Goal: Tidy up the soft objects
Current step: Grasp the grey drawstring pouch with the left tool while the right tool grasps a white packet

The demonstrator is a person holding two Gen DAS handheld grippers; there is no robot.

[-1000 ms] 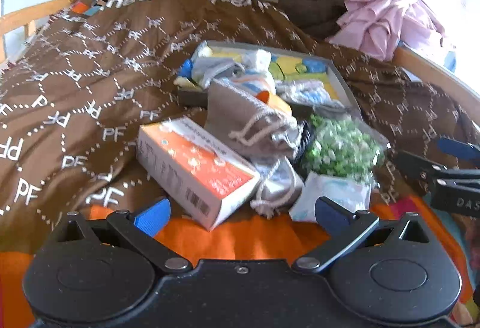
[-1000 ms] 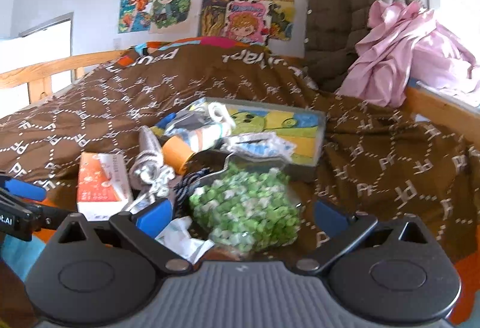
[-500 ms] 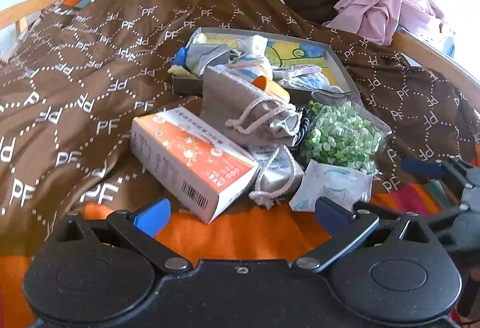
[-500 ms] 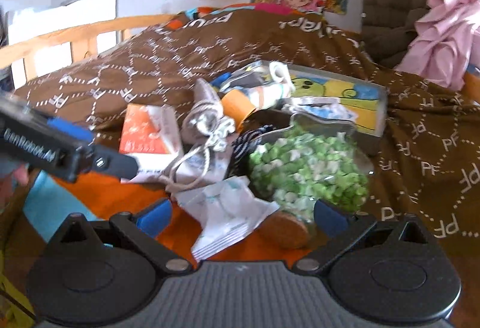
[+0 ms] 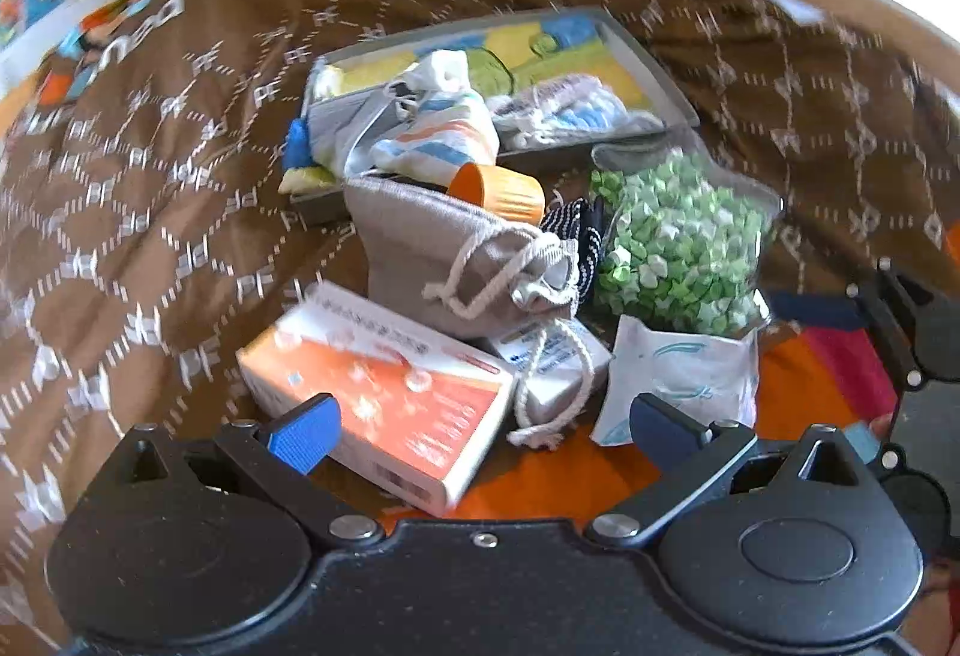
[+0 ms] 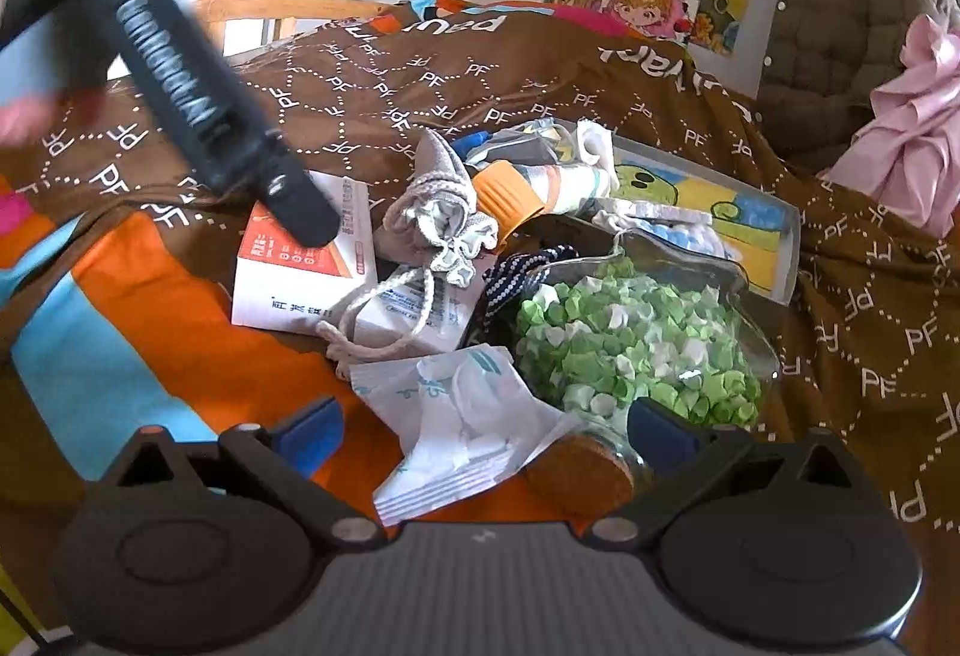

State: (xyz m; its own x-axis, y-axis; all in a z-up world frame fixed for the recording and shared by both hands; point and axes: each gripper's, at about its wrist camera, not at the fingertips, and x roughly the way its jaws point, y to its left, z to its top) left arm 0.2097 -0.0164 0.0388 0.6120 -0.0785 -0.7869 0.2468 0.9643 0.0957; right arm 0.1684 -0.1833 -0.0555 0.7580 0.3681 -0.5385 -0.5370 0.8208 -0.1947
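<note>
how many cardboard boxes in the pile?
2: the orange-and-white box at the pile's front left, and a smaller white box beside it under the grey drawstring pouch. More may be buried.

Your left wrist view looks down from close above the orange box (image 5: 384, 392), facing the tray (image 5: 654, 74) beyond. Your right wrist view sits lower, just right of that box (image 6: 300, 266), facing the postered wall. Both share the box, tray and green-star jar (image 5: 678, 242).
</note>
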